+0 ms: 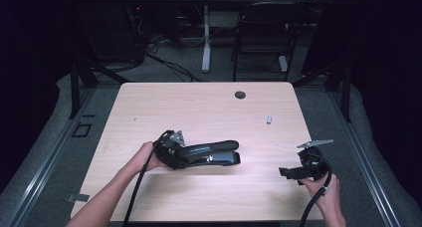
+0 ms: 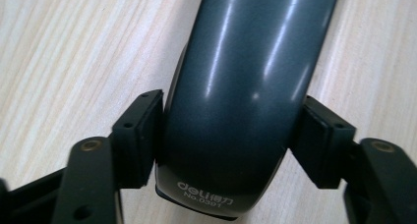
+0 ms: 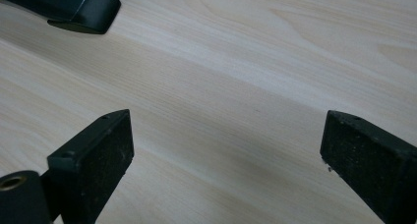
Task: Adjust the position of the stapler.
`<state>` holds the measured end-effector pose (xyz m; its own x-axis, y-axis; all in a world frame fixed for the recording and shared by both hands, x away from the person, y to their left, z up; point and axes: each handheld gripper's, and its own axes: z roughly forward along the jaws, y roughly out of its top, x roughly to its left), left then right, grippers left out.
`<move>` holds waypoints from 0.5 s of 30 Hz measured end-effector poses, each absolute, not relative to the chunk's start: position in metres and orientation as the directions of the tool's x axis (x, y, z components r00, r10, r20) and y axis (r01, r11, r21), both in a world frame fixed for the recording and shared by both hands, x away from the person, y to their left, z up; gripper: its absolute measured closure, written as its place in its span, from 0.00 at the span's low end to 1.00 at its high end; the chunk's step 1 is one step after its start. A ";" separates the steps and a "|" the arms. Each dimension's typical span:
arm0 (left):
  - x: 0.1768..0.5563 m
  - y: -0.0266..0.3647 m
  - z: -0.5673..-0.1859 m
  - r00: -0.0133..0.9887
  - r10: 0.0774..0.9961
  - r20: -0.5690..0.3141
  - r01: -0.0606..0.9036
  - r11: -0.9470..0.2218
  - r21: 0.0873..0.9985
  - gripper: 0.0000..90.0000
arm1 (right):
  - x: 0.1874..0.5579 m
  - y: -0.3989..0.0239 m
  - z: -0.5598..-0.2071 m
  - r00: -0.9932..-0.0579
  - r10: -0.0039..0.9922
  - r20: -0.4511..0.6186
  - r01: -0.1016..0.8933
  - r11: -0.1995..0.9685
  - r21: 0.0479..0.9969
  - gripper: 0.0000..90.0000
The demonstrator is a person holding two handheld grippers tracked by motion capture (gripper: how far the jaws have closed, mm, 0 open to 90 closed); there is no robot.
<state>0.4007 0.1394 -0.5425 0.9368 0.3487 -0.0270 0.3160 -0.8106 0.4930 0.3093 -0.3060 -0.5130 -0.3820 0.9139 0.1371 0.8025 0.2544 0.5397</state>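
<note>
The left gripper (image 2: 231,135) straddles the rear end of a dark grey stapler (image 2: 236,101). In the left gripper view, its two black pads (image 2: 140,135) sit on either side of the stapler's rounded back, close against it. Whether they press on it or merely flank it cannot be told; a thin gap seems to show at the left pad.

In the high view the stapler (image 1: 211,154) lies flat on the wooden table (image 1: 199,107), a little below the table's middle, its long body pointing toward 3 o'clock from the left gripper (image 1: 174,152). The left hand (image 1: 144,160) holds that gripper level, the forearm coming in from 7 o'clock.

The right gripper (image 1: 286,172) sits at 3 o'clock from the stapler, well apart from it and near the table's right front edge. Its jaws stand wide apart with nothing but bare wood between them in the right gripper view, where the stapler's nose (image 3: 74,8) shows at 11 o'clock. The right hand (image 1: 323,187) holds it low, pointing toward 9 o'clock.

A small grey piece (image 1: 269,119) lies at 2 o'clock from the stapler, and a round cable hole (image 1: 240,94) at 12 o'clock.
</note>
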 end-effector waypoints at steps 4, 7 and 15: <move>0.398 0.139 -0.543 0.932 0.362 -0.029 0.325 -0.797 0.509 0.24 | 0.309 -0.304 -0.511 -0.386 0.914 0.128 0.803 0.264 0.535 0.06; 0.393 0.138 -0.543 0.927 0.374 -0.019 0.330 -0.793 0.512 0.17 | 0.308 -0.300 -0.507 -0.387 0.914 0.126 0.794 0.261 0.549 0.06; 0.384 0.140 -0.540 0.913 0.407 0.001 0.342 -0.768 0.542 0.14 | 0.307 -0.284 -0.495 -0.405 0.907 0.118 0.774 0.271 0.573 0.06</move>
